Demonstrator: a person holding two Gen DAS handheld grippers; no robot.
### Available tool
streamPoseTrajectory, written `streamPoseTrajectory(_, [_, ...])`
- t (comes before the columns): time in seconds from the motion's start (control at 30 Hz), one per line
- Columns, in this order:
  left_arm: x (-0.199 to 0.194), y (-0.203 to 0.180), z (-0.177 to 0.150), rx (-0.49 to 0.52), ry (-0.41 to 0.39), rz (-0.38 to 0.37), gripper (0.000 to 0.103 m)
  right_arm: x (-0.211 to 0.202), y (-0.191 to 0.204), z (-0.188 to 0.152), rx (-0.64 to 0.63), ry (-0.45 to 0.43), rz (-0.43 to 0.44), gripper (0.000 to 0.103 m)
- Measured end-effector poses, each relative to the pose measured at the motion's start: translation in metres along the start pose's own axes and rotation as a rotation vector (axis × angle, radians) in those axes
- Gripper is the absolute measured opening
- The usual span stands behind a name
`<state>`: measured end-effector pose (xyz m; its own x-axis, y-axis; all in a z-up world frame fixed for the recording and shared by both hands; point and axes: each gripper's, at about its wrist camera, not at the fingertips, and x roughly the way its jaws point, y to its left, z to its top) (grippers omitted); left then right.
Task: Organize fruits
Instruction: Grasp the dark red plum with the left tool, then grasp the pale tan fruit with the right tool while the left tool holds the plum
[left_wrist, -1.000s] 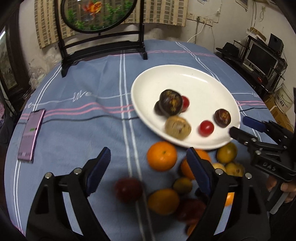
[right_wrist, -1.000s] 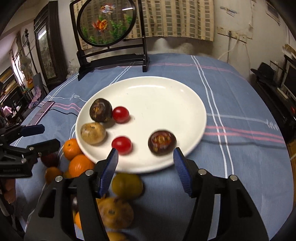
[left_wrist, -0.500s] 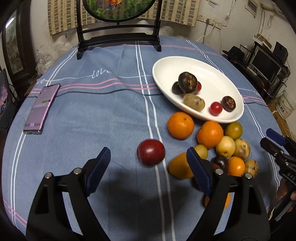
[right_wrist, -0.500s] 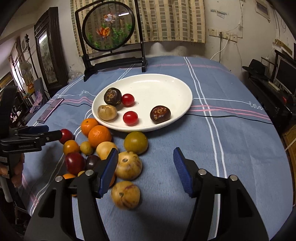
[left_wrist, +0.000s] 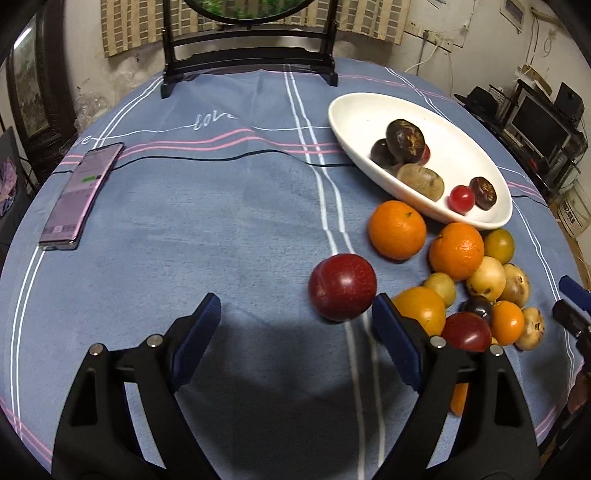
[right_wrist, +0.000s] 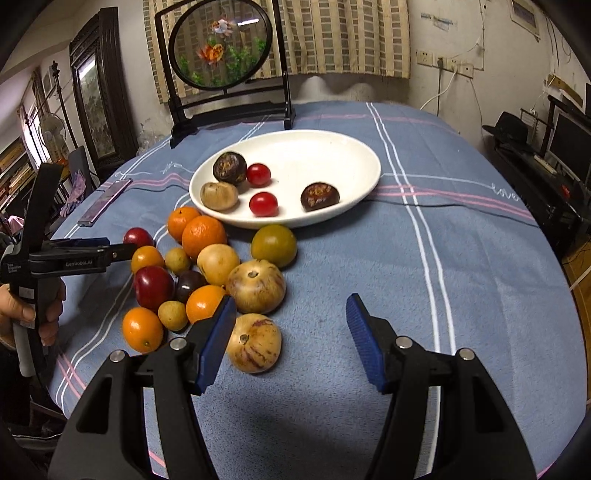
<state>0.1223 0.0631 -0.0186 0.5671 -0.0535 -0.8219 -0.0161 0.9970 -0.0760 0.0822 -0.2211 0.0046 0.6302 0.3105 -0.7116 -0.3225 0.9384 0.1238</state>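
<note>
A loose heap of fruit lies on the blue cloth in front of a white plate (left_wrist: 369, 107) (right_wrist: 314, 155) that holds several small fruits. A red plum (left_wrist: 342, 286) (right_wrist: 137, 236) sits at the heap's left edge, just ahead of my left gripper (left_wrist: 295, 314) (right_wrist: 118, 246), nearer its right finger. That gripper is open and touches nothing. My right gripper (right_wrist: 290, 314) (left_wrist: 561, 297) is open too, low over the cloth. A pale striped fruit (right_wrist: 255, 341) lies by its left finger, not pinched. Two oranges (left_wrist: 397, 229) (right_wrist: 203, 230) rest against the plate's near rim.
A phone (left_wrist: 81, 192) lies on the cloth at the left. A round picture on a black stand (right_wrist: 221, 48) rises at the table's far edge. A person's hand (right_wrist: 22, 314) grips the left tool. Bare cloth spreads to the right of the heap.
Both grippers have drawn back from the plate toward the near side of the table, bringing the fruit heap into view. The left one has sunk toward the red plum. Neither jaw width changed.
</note>
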Motion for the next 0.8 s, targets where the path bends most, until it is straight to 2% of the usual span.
streamPoseTrajectory(0.1, [0.005,-0.008,0.004,0.043,-0.038,0.015,0.086,0.003,0.003,0.0,-0.004,0.01,0.011,0.062])
streamPoseTrajectory(0.17, [0.008,-0.008,0.008,0.044,-0.058,0.0,0.081,0.006,0.004,-0.001,-0.008,0.019,0.01,0.062])
streamPoseTrajectory(0.2, [0.011,-0.007,0.011,0.032,-0.051,-0.032,0.071,0.007,0.005,-0.001,-0.008,0.022,0.009,0.062])
streamPoseTrajectory(0.23, [0.013,-0.007,0.013,0.023,-0.043,-0.071,0.055,0.007,0.004,-0.001,-0.006,0.025,0.007,0.062])
streamPoseTrajectory(0.3, [0.014,-0.01,0.015,0.022,-0.035,-0.142,0.039,0.008,0.004,-0.002,-0.002,0.028,0.006,0.062])
streamPoseTrajectory(0.4, [0.014,-0.014,0.014,0.047,-0.057,-0.124,0.039,0.01,0.003,-0.002,0.003,0.043,0.003,0.062])
streamPoseTrajectory(0.5, [0.012,-0.011,0.011,0.018,-0.034,-0.134,0.039,0.014,0.007,-0.003,-0.014,0.065,0.001,0.062])
streamPoseTrajectory(0.57, [0.009,-0.01,0.008,0.024,-0.034,-0.113,0.039,0.017,0.013,-0.006,-0.047,0.08,-0.008,0.062])
streamPoseTrajectory(0.8, [-0.001,-0.004,0.0,0.011,-0.034,-0.11,0.039,0.023,0.027,-0.011,-0.101,0.109,0.016,0.062])
